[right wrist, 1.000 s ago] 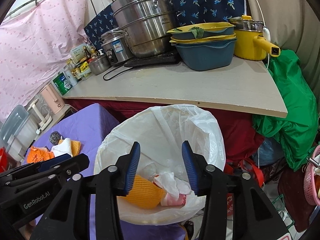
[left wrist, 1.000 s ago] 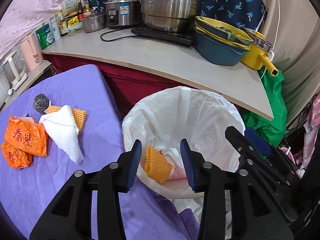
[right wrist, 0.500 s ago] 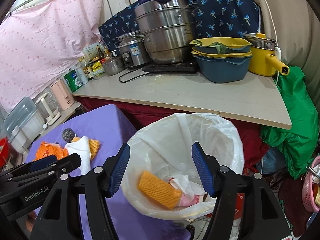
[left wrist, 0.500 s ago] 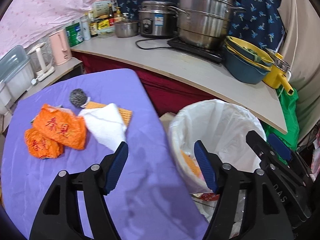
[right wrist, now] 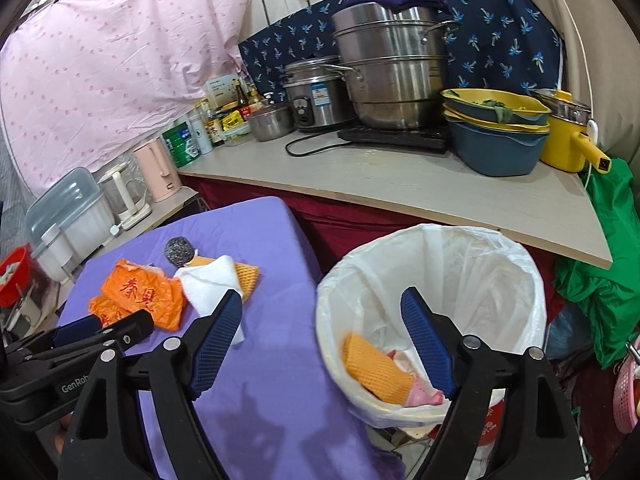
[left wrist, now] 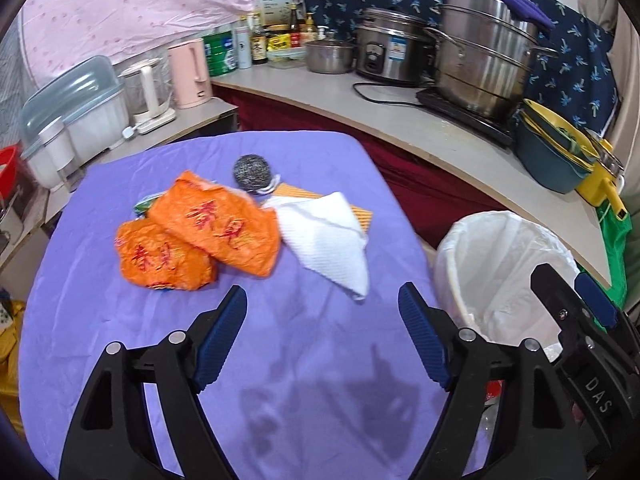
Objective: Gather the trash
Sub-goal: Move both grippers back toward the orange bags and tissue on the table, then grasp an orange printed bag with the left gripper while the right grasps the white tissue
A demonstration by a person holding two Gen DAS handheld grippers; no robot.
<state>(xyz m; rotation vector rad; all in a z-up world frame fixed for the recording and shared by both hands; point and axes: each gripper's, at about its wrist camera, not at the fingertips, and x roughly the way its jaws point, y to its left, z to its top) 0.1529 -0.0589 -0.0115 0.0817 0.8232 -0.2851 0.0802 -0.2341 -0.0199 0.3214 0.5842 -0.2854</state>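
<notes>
Trash: crumpled orange wrappers (left wrist: 200,236) with red characters, white napkin (left wrist: 326,236).

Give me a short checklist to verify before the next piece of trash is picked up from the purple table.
1. Left gripper holds nothing: ok, its fingers are opening with only purple cloth between them.
2. Right gripper holds nothing: ok, also opening, nothing between the fingers.
3. Trash left on the table: ok, two orange wrappers, a white paper towel and a steel scrubber lie there.
4. Bin has room: ok, only an orange sponge and some scraps at the bottom.
5. What lies under the wrappers: cannot tell.
</notes>
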